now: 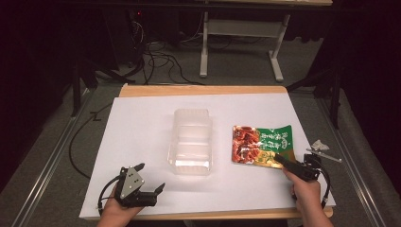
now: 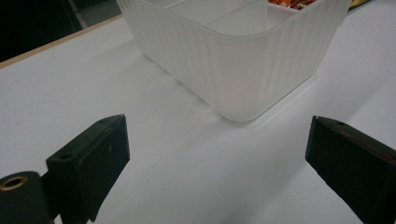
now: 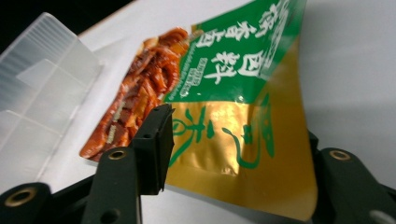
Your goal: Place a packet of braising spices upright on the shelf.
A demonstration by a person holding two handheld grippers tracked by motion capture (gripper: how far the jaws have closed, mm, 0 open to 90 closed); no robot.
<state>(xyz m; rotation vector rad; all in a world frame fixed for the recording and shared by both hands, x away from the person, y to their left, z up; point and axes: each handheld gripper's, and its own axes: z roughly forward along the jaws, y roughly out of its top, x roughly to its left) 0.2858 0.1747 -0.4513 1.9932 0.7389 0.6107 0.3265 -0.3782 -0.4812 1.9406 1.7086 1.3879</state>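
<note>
The right gripper (image 1: pixel 283 162) clamps the near edge of the food packet (image 1: pixel 261 144). The left gripper (image 1: pixel 150 177) hovers wide apart over bare table (image 1: pixel 142 123), near-left of the clear container (image 1: pixel 190 140).

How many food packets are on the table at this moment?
1. The packet lies flat on the white sheet, right of the clear plastic box, with the right gripper at its near edge. The box looks empty, though its frosted walls could hide something.
</note>
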